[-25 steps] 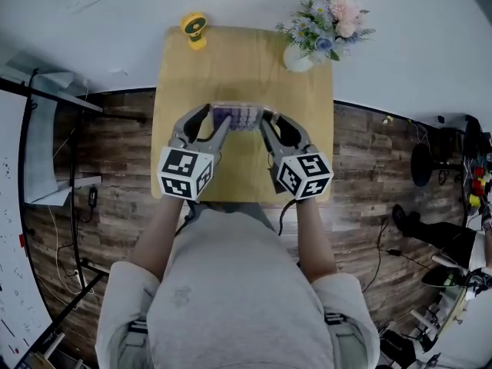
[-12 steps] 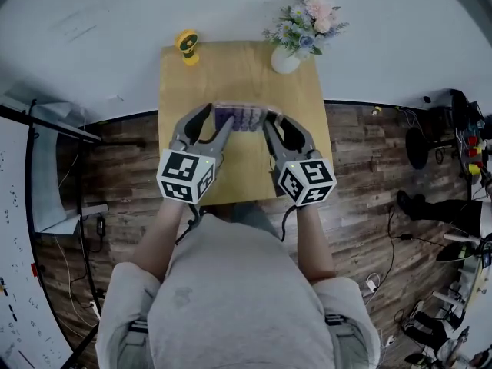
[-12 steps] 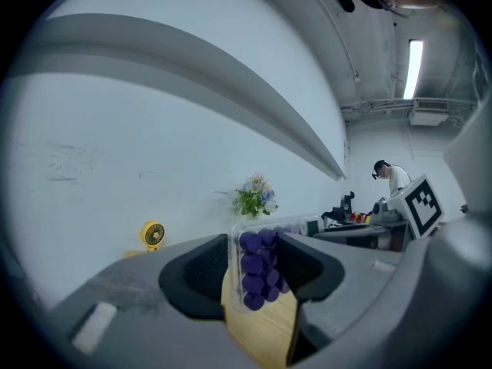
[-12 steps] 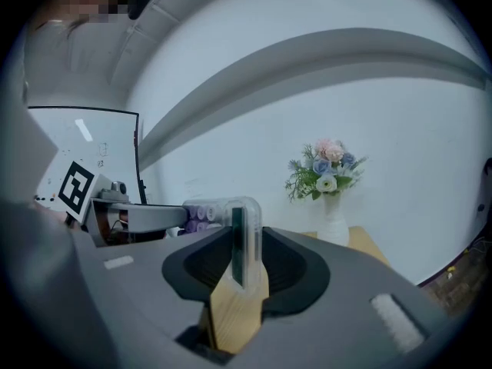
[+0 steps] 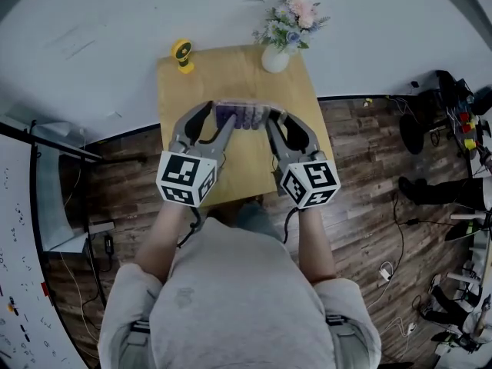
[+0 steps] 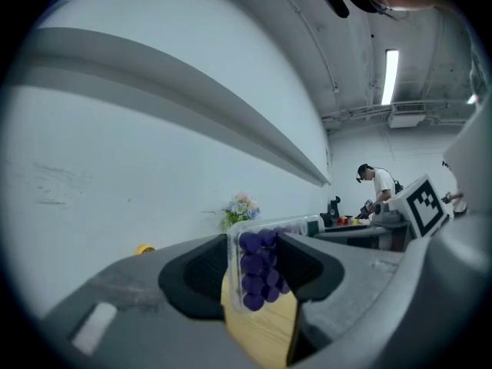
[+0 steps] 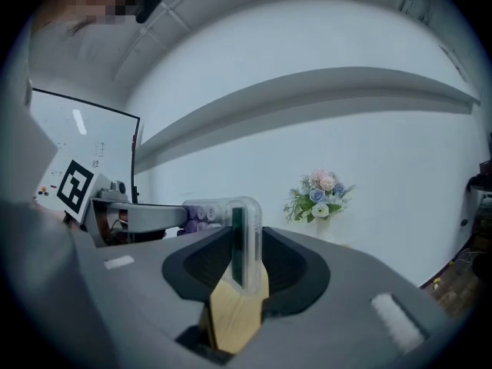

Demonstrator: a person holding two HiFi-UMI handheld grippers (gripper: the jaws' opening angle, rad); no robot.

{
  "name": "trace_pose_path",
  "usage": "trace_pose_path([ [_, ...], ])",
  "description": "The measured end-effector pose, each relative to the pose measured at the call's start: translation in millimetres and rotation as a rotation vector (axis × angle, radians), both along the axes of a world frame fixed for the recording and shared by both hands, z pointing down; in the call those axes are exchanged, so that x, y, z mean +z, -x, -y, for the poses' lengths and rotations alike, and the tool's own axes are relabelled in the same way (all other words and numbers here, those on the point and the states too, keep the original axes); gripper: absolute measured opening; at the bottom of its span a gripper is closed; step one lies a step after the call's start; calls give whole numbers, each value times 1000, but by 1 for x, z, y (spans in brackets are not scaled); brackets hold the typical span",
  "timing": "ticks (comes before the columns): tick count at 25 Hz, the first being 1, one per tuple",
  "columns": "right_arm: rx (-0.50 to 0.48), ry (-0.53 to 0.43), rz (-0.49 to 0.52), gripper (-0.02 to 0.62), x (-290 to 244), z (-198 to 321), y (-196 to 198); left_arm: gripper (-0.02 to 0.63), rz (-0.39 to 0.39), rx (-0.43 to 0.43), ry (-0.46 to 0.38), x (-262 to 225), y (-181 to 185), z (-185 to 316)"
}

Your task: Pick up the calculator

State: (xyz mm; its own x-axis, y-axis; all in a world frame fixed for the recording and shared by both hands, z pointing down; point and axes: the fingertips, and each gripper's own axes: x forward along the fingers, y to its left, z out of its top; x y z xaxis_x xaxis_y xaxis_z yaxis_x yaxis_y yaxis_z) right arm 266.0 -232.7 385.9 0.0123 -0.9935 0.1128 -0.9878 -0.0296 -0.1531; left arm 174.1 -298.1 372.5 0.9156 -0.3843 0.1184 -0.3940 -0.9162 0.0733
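- Back left corner of the wooden table point(image 5: 238, 75): a small yellow fan point(image 5: 182, 52) is seen, untouched.
- Above the table's middle, left side: the left gripper point(image 5: 220, 114) is clamped on the left end of the calculator point(image 6: 257, 271). The clear case with its purple keys is pinched between the two pads.
- The calculator is held crosswise between the two grippers, clear of the table top. In both gripper views it is seen against the wall, with only a strip of table wood beneath it.
- Above the table's middle, right side: the right gripper point(image 5: 275, 116) is closed on the calculator's other end. A dark green display strip is seen edge-on between the pads.
- Back right corner of the table: a white vase of flowers point(image 5: 274, 58) is standing, not involved.

Change noted: against the two earlier head pictures the table is seen slightly smaller and the fan and vase are shifted left, while both clamps are unchanged. This is read as a two-handed lift in progress.

Meaning for the task: the pick-up is judged essentially achieved. Both ends need to be kept level so the slim case is not twisted out of either clamp.
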Motion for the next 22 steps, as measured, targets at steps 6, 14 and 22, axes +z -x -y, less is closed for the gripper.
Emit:
trace_pose_path([
  [6,60,-41,-46,121,-19,-22,10,204,-37,43,-25,-17,7,-17],
  [14,116,-84,-82,121,-37,-47,27,204,-76,87,-58,-36,20,-38],
  [22,152,-128,-111,121,-53,-63,40,204,-101,107,-93,-52,31,-51],
])
